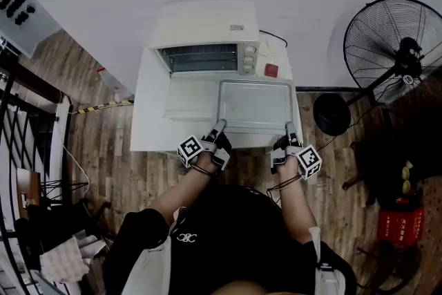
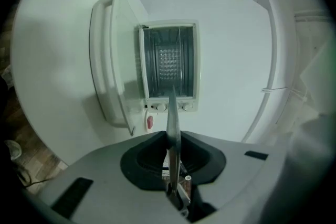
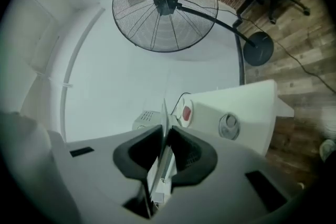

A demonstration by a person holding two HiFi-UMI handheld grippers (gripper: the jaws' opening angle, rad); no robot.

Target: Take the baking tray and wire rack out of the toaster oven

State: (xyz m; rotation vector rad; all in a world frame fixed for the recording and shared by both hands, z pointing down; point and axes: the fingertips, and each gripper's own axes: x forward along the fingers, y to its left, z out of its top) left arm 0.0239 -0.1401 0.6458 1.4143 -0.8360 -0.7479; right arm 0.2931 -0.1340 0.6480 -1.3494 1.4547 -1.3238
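Left gripper (image 1: 219, 126) and right gripper (image 1: 290, 128) each clamped on tray (image 1: 255, 106) rim; tray out, over table (image 1: 148, 128) by oven (image 1: 207, 27). I'd hold it level, lower flat, let go together. Rack (image 2: 169, 60) inside oven.

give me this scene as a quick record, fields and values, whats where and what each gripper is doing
toaster oven: on white table, door open and lying flat
baking tray: out of the oven, in front of it, shifted right of the opening
left gripper: shut on the tray's near left edge
right gripper: shut on the tray's near right edge
wire rack: bars show inside the oven, not yet taken out
nearby: floor fan right of the table
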